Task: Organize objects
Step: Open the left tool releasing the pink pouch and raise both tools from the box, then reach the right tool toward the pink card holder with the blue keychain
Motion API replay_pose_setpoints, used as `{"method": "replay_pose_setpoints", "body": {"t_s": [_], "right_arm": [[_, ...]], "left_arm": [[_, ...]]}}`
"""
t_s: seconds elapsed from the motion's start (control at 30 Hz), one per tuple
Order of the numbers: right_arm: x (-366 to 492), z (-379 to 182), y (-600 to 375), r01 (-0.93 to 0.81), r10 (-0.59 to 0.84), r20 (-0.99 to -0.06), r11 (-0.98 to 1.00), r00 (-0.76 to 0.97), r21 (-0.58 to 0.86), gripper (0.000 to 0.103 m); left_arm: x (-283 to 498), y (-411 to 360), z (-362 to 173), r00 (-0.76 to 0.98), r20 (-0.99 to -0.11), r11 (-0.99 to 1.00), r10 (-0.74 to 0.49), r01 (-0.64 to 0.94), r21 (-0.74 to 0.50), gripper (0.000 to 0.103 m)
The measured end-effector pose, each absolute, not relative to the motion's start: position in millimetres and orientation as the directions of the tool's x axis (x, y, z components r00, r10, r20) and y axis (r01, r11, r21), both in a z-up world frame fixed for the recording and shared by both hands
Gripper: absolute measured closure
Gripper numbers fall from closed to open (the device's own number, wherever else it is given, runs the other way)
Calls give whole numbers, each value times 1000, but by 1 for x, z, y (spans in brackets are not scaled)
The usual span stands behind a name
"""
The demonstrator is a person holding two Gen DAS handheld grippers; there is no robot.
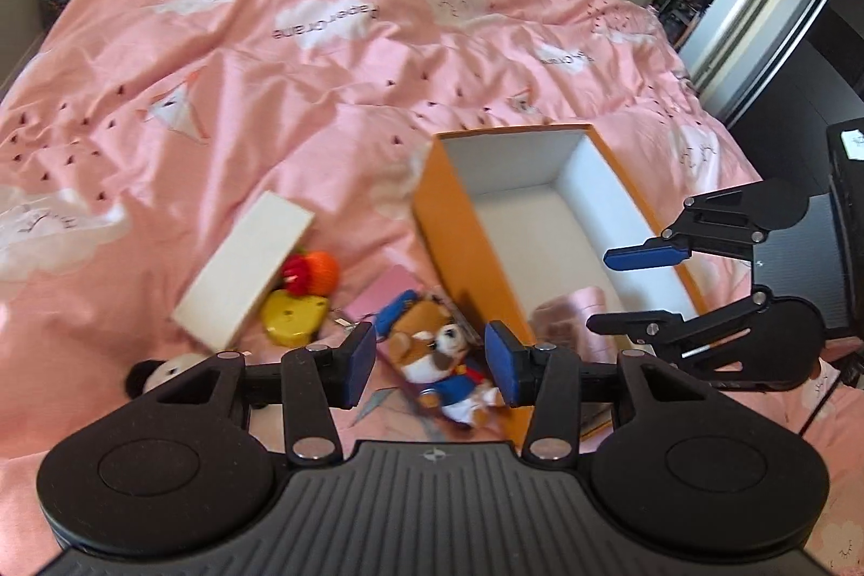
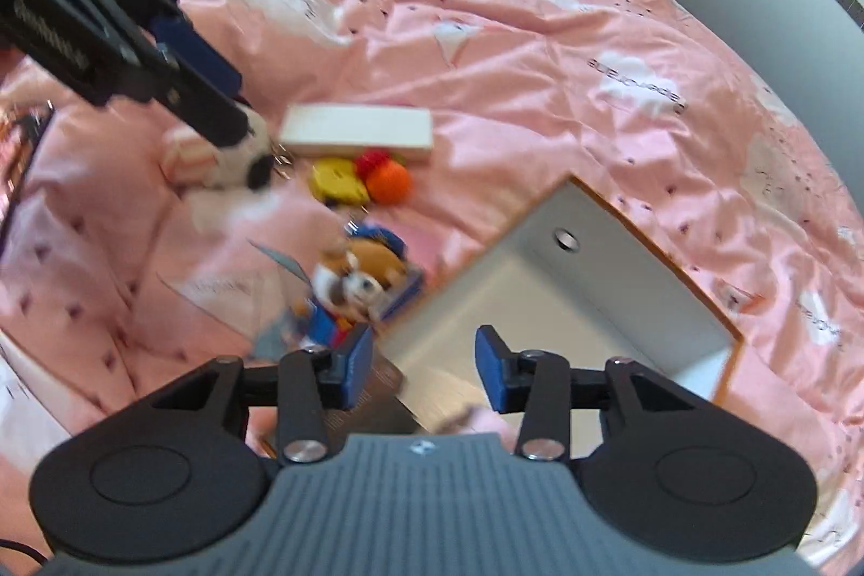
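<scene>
Both grippers (left (image 1: 430,371), right (image 2: 424,368)) released, empty; orange box (image 1: 459,241) nearly bare; dog plush (image 1: 437,354) at its 7 o'clock, unpacked.

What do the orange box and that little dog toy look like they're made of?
The orange box looks like stiff cardboard: flat matte walls, crisp edges, plain white lining. The dog toy seems to be soft plush: fuzzy brown-and-white surface, rounded stuffed shape, with what looks like blue fabric clothing. Blur hides finer texture.

Box (image 1: 464,219), toys (image 1: 432,349) on bed (image 1: 324,63)
</scene>
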State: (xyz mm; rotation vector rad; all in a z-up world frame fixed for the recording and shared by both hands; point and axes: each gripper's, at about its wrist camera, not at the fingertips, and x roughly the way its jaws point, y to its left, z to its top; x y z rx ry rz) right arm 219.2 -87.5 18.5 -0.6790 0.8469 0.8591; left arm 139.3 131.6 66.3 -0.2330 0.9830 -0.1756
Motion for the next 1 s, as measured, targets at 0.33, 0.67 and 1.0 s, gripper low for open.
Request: {"method": "replay_pose_setpoints", "body": {"t_s": [0.33, 0.67, 1.0], "right_arm": [[223, -12, 3, -876, 296, -871, 410, 392, -255, 61], [310, -51, 44, -829, 173, -939, 534, 298, -165, 64], [345, -104, 76, -787, -9, -986, 601, 168, -139, 26]], "left_arm": [[148, 170, 7, 473, -849, 968, -236, 43, -245, 62], [186, 178, -37, 419, -880, 974, -224, 125, -188, 61], [214, 184, -66, 392, -893, 971, -221, 170, -166, 53]]}}
